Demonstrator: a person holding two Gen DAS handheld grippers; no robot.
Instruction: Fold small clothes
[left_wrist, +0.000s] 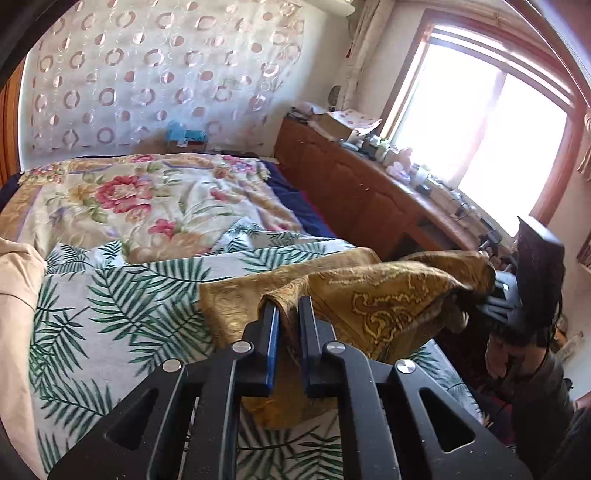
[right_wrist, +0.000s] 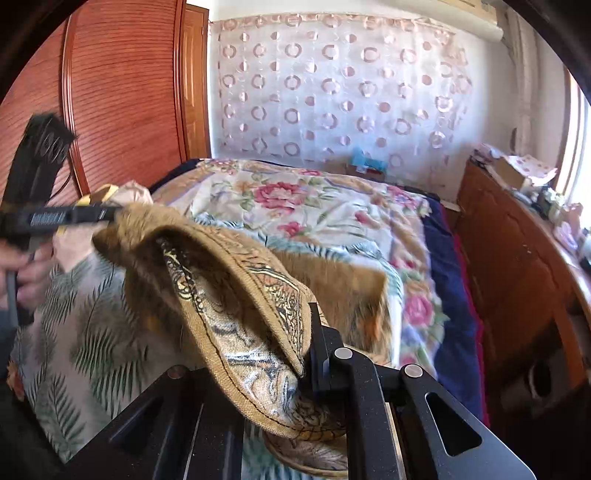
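Observation:
A gold patterned cloth hangs stretched between my two grippers above the palm-leaf sheet on the bed. My left gripper is shut on one edge of the cloth; it also shows in the right wrist view at the far left, held by a hand. My right gripper grips the other end at the right of the left wrist view. In the right wrist view the cloth drapes over my right gripper and hides its left finger; the gripper is shut on the cloth.
A floral quilt covers the far half of the bed. A beige garment lies at the left edge. A wooden cabinet with clutter runs under the window on the right. A wooden wardrobe stands left.

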